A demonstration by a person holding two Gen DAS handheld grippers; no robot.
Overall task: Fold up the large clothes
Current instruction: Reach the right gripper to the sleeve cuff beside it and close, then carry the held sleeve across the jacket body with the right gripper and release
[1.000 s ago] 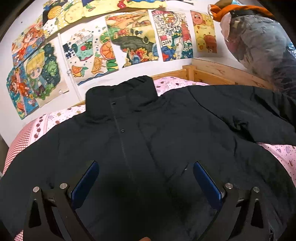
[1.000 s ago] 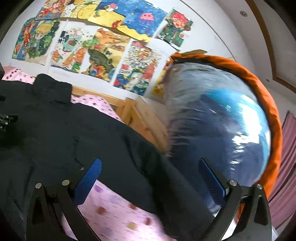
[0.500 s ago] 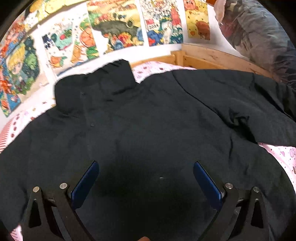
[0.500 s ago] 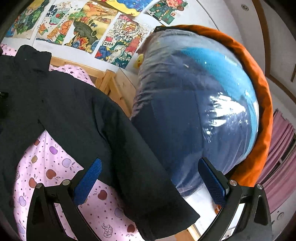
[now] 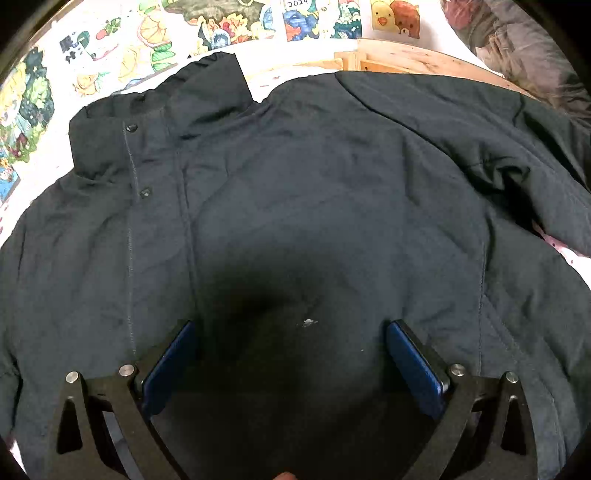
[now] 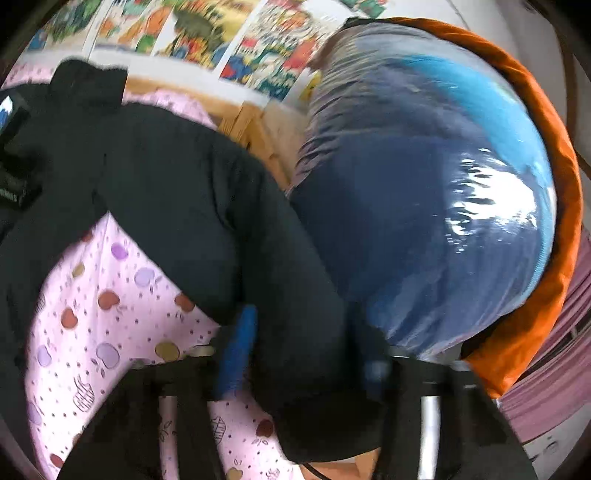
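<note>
— Cartoon posters [image 5: 236,26] are seen along the white wall above a wooden bed frame [image 5: 402,61], and a pink apple-print sheet [image 6: 110,317] is spread over the bed. Where is the garment found?

— A dark jacket [image 5: 314,192] is laid flat, front up, on the sheet, its collar [image 5: 159,110] toward the wall and its snaps [image 5: 131,128] done up. Nearly the whole left wrist view is filled by it now, whereas a second ago more wall and sheet were shown.

— How is the left gripper [image 5: 291,354] held?

— Its jaws are spread wide over the chest panel; nothing is gripped between the blue pads [image 5: 413,365].

— And the right gripper [image 6: 306,350]?

— Half a second ago it was wide open beside the sleeve [image 6: 258,266]. Now the jaws are drawn in much closer, with the sleeve between them; the frame is blurred, so a firm pinch cannot be confirmed. A plastic-wrapped blue bundle [image 6: 424,206] edged in orange is seen just beside the sleeve.

— Can any writing be read?

— "2024" is printed on one poster [image 5: 319,18].
</note>
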